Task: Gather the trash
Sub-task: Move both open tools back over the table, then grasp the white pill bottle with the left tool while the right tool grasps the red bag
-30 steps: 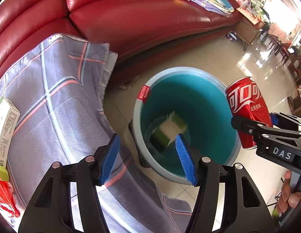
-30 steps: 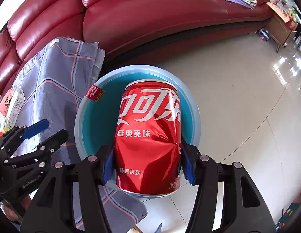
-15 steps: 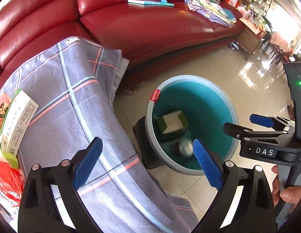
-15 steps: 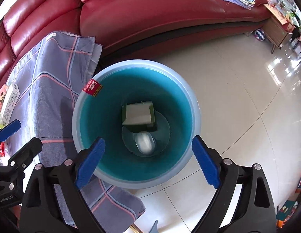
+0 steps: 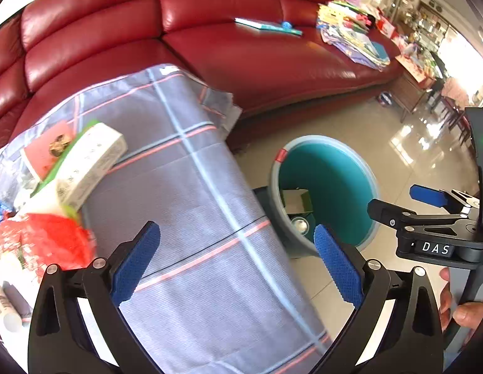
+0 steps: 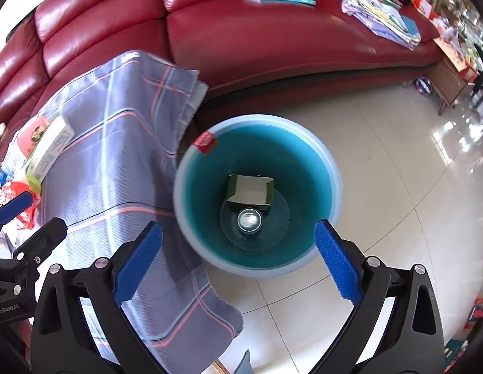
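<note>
A teal bin [image 6: 331, 168] stands on the floor beside a cloth-covered table [image 6: 116, 155]. At its bottom lie a drinks can [image 6: 249, 219], top end up, and a green and white carton [image 6: 250, 190]. My right gripper [image 6: 238, 230] hovers above the bin, its jaws opening with nothing between them. My left gripper [image 5: 236, 233] hangs over the table's cloth [image 5: 194, 187], jaws also opening and empty. The bin [image 5: 370, 184] lies to its right. On the table's left end sit a white and green box [image 5: 88, 165] and a red wrapper [image 5: 45, 243].
A red leather sofa [image 5: 241, 62] curves behind the table and bin, with a book [image 5: 266, 26] and a pile of clothes [image 5: 353, 37] on it. Glossy tiled floor [image 6: 397, 187] spreads to the right. A white tube [image 5: 4, 308] lies at the table's near left edge.
The right gripper let go of the red cola can, which now lies in the bin. Both pairs of jaws spread wide. Both grippers rose, and the left one swung left over the table.
</note>
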Demonstrator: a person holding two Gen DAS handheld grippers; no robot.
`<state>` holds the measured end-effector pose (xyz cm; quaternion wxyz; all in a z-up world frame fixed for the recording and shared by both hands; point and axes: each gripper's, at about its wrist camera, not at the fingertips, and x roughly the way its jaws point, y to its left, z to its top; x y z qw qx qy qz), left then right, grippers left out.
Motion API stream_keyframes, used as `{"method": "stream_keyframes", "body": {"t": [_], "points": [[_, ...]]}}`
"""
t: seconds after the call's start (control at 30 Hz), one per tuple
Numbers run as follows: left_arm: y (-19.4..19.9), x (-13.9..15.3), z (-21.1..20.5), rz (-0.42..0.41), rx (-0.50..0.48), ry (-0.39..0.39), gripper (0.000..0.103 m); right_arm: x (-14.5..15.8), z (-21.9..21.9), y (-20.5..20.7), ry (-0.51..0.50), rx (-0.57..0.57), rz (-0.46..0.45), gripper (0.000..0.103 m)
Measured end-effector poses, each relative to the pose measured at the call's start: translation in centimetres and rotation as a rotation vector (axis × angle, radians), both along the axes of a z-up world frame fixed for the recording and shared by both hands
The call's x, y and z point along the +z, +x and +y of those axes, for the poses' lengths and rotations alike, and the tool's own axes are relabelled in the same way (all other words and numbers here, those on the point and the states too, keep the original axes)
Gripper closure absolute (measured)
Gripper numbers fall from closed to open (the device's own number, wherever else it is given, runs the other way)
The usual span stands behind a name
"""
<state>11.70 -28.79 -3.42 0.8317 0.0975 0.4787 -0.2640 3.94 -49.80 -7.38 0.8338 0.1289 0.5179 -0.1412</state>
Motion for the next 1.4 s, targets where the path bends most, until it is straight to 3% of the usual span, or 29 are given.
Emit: {"method": "stream_keyframes", "body": {"t": [0.43,0.93,1.17,1.4], "points": [[-1.2,2.3,14.0,-0.04,0.188,-0.026,0.004,2.6,12.0,1.9,-0.038,0.196,-0.035,0.009],[-0.5,0.7,33.4,-0.01,0.524,-0.029,0.004,2.3,29.0,7.6,-0.089,0.508,-0.002,0.009],[0.9,-1.3,38.1,0.06,0.617,-0.061,0.004,1.5,35.0,10.9,-0.106,0.628,0.021,0.009],[1.7,-2.9,39.4,0.1,0.64,-0.082,0.004,-0.3,37.0,13.7,-0.149,0.686,0.058,0.009]]}}
